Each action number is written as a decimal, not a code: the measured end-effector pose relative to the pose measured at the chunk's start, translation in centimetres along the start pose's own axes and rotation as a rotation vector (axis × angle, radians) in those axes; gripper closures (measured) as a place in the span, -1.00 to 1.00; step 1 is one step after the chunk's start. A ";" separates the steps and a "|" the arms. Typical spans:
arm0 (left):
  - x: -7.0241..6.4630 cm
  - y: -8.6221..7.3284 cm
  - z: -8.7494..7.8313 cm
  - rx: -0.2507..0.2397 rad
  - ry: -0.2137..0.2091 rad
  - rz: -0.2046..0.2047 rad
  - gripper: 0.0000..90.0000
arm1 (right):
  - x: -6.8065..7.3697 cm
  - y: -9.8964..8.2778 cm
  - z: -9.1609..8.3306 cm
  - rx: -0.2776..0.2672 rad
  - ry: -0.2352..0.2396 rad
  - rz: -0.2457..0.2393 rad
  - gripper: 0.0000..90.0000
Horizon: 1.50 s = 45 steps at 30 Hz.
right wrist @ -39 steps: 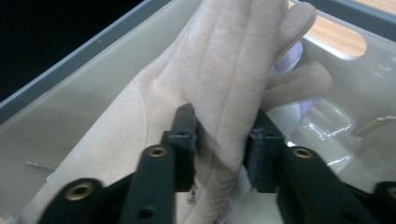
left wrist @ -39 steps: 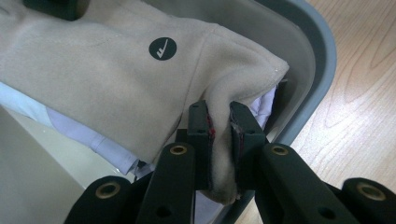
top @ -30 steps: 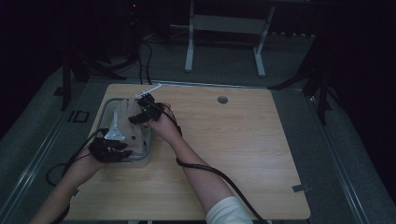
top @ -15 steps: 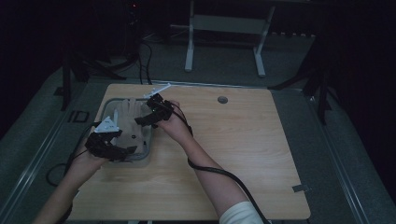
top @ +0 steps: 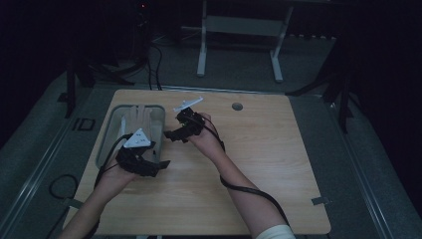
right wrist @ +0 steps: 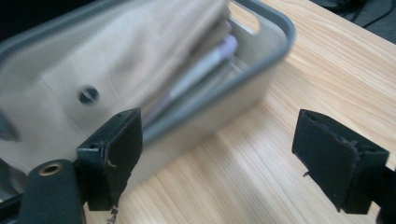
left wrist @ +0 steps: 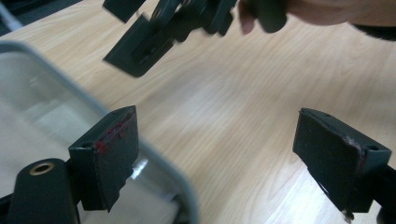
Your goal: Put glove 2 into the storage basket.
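A dim room with a grey floor (top: 378, 164) surrounds the light wooden table (top: 259, 164). Beyond the table's far edge stands a white metal frame (top: 239, 30); black cables (top: 154, 59) trail near its far left corner.

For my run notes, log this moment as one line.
left gripper: open, empty | right gripper: open, empty | beige cloth: in grey bin | both beside bin

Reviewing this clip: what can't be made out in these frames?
- Beige cloth in the grey bin: right gripper view, motion blur; what it is stays unclear.
- Bin contents: left gripper view, cut off by the left edge and the left gripper.
- Right gripper: high view, dark and small; jaw gap unreadable.
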State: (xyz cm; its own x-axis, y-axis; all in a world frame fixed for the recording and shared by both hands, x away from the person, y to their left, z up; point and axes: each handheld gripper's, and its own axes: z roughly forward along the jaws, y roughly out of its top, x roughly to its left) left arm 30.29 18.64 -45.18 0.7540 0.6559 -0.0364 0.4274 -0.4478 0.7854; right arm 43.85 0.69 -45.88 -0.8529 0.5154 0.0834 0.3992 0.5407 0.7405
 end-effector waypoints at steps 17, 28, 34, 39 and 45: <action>-4.2 0.0 5.5 0.008 -0.150 0.036 -0.67 | -1.5 -6.9 -2.2 0.011 -0.008 0.011 -0.66; -4.9 -1.6 8.0 0.002 -0.207 0.034 -0.67 | -1.8 -10.9 -3.6 -0.039 0.028 0.006 -0.65; -5.3 -2.5 9.4 0.007 -0.214 0.040 -0.67 | -1.6 -12.9 -4.2 -0.052 0.044 -0.009 -0.66; -5.6 -3.0 10.4 0.028 -0.216 0.052 -0.67 | -1.6 -14.3 -4.6 -0.051 0.036 -0.030 -0.69; -5.8 -3.4 11.3 0.018 -0.225 0.050 -0.67 | -2.1 -15.8 -5.1 -0.052 -0.007 -0.036 -0.70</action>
State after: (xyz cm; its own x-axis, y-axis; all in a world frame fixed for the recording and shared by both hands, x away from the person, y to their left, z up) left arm 30.16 9.49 -54.61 0.8661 0.4811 -0.1360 0.3937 -0.4886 0.7786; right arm 37.63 -12.31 -54.32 -0.8641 0.5007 0.0514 0.3500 0.5243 0.7763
